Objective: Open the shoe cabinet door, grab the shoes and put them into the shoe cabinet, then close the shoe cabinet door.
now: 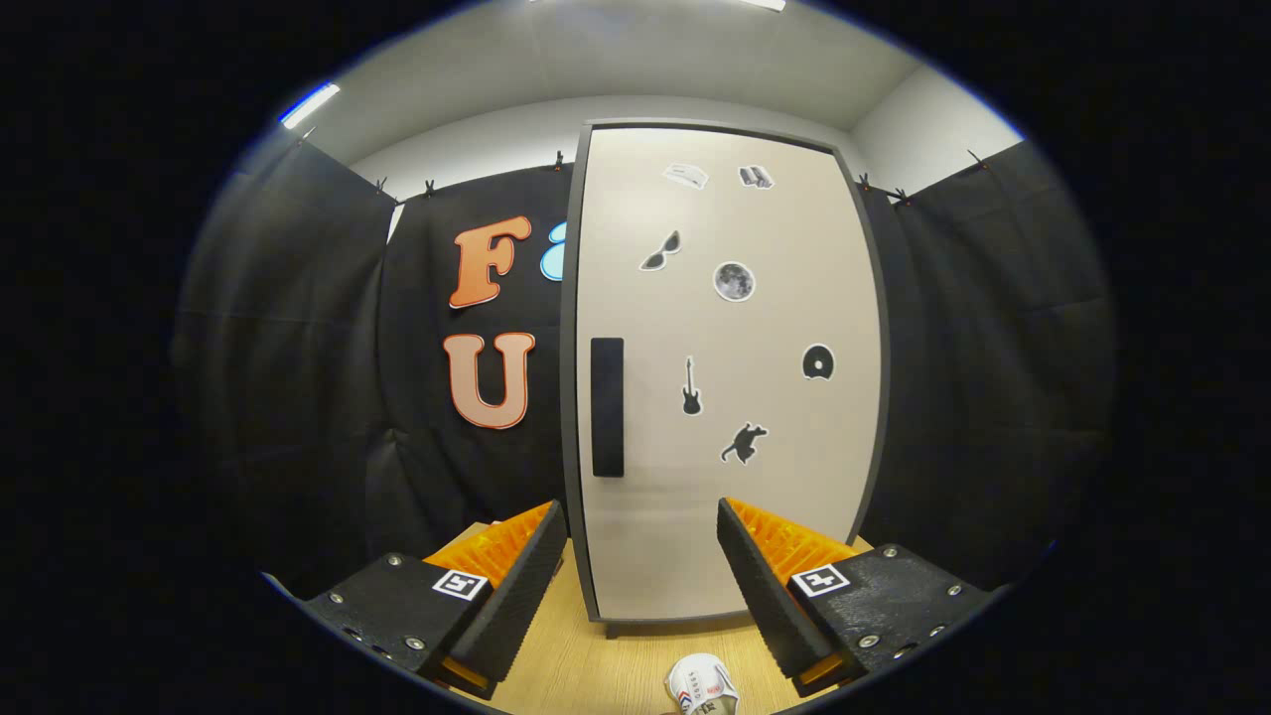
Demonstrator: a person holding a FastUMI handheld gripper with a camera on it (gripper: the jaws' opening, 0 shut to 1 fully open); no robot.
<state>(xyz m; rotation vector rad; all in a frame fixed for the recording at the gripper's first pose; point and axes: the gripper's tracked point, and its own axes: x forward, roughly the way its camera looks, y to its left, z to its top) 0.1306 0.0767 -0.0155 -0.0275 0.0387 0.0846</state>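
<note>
Facing a tall shoe cabinet [730, 377] straight ahead, beyond the fingers. Gripper [640, 571] spread wide, jaws apart, nothing between them but bare wooden floor [596, 665] and the cabinet's lower front. Cabinet door [735, 467] shut, pale panel in a dark frame, standing upright on the floor just past the fingertips. Long dark handle [607, 406] set vertically near the door's left edge, above and slightly ahead of the left finger [516, 586]. Several small stickers scattered over the door: sunglasses [660, 251], a round moon [734, 281], a guitar [691, 387], a disc [818, 362], a dark animal shape [745, 443], and two pale ones near the top, too small to make out. Right finger [770, 586] lined up under the door's lower middle. Toe of a white shoe [701, 687] lying on the floor close in, between the fingers and nearer than their tips, leaning toward the right finger, touching neither. Black cloth wall [298, 397] hanging on both sides of the cabinet, behind it.
</note>
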